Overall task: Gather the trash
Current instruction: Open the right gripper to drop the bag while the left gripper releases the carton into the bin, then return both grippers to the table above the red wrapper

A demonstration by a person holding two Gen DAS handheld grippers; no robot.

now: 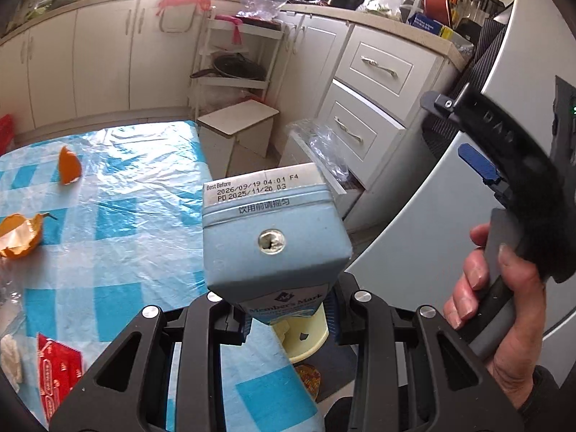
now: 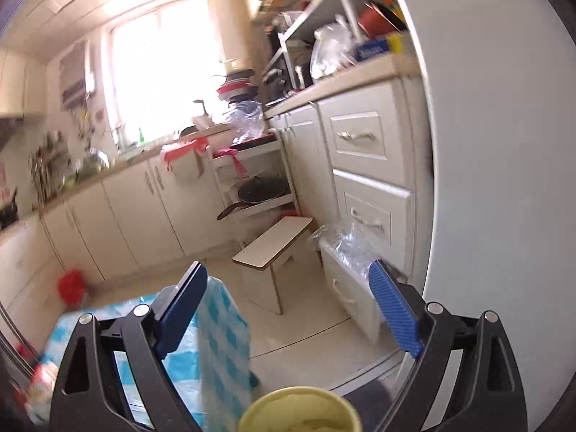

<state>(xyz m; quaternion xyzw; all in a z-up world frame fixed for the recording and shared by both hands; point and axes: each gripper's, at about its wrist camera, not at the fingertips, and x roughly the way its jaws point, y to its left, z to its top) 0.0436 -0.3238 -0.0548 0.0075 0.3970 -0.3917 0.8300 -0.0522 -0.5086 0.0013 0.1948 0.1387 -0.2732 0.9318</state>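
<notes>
Milk carton clamped above yellow bin; orange peels on table.

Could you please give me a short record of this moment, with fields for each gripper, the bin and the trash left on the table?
left gripper: shut on blue drink carton
right gripper: open, nothing between its pads
yellow bin: on the floor by the table edge, below both grippers
table: blue checked cloth under clear plastic
trash on table: orange peel, red packet
</notes>
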